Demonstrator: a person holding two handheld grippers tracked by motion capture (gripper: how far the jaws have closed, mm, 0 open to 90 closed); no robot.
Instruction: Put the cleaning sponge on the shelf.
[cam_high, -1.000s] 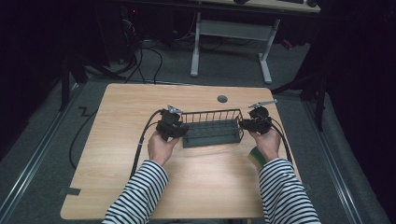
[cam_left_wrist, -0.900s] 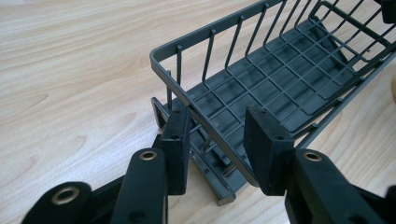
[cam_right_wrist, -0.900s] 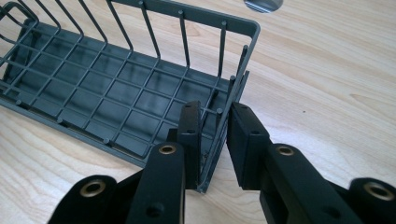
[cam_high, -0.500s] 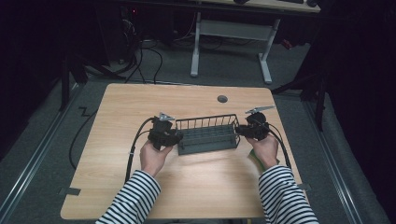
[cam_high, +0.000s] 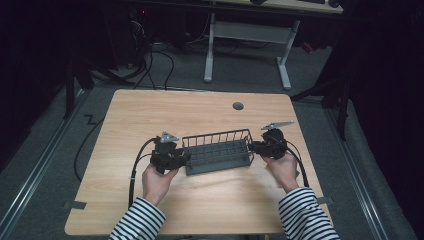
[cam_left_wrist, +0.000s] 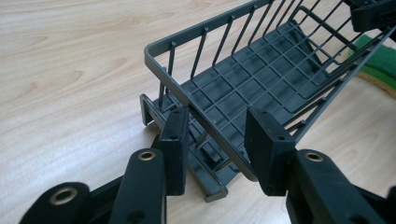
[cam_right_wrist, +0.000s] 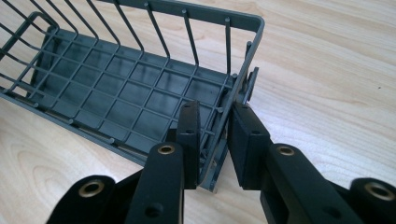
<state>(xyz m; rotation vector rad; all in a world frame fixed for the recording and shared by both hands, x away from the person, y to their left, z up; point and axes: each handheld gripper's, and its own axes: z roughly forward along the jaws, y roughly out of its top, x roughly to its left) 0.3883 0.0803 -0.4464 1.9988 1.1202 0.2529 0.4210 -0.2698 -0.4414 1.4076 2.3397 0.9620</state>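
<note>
I see a light wooden table (cam_high: 210, 120) with rounded corners, a dark round plug (cam_high: 238, 106) set in its far side. It stands on grey floor (cam_high: 45, 175) under dim light; the room's edges fall into black. Beyond the table stands a desk (cam_high: 250, 32) on pale legs with a crossbar. Dark cables (cam_high: 160, 55) lie on the floor at far left. A metal rail (cam_high: 37, 167) runs along the floor on the left, another at right.

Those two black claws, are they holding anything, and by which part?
Both straddle the grey wire basket at its short end walls: the left gripper stands open around its end, the right gripper clamps its end.
</note>
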